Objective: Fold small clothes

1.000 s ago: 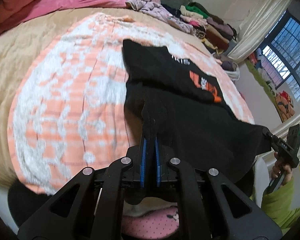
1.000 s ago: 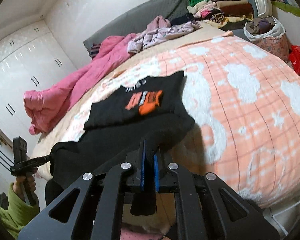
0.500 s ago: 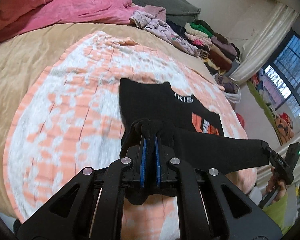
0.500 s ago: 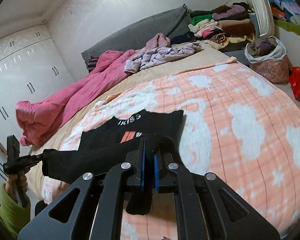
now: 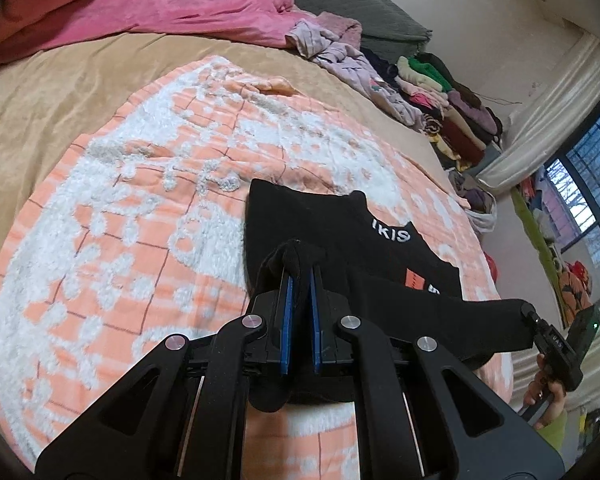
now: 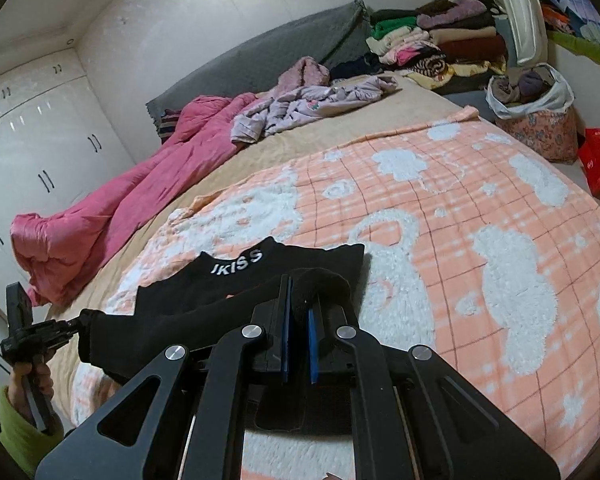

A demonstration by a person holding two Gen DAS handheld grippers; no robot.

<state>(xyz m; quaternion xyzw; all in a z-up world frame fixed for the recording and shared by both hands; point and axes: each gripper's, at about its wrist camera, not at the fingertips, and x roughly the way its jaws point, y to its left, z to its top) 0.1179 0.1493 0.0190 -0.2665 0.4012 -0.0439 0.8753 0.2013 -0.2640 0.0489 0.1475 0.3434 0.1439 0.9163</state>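
Left gripper (image 5: 299, 264) clamped on one corner of the black shirt (image 5: 340, 236), a bunch of cloth pinched between the blue pads (image 5: 286, 320) and sticking out past the tips. Right gripper (image 6: 299, 294) clamped in the same way on the opposite corner, with a dark lump of fabric wrapped over its fingers (image 6: 286, 332). Between the two grippers, the held hem stretched as a taut black band, lifted just above the rest of the garment.

Beyond the band, further from both grippers, the upper part of the shirt lying flat on the orange-and-white blanket (image 5: 140, 200), collar end away from the cameras, white letters (looking like "IKISS") visible near the neck (image 6: 238, 263). A small part of an orange print (image 5: 415, 280) seen just past the band in the left view; the rest hidden under the lifted fabric.

In the left view, right gripper seen from the side at the far right edge (image 5: 530, 316), held by a hand (image 5: 548, 388) with a green sleeve. In the right view, left gripper at the far left (image 6: 74, 325), also in a hand (image 6: 32, 376).

Around: a pink duvet (image 6: 112, 208) and a lilac garment (image 6: 300, 106) at the head of the tan bed (image 5: 60, 92), a stack of folded clothes (image 6: 436, 48) beside the bed.
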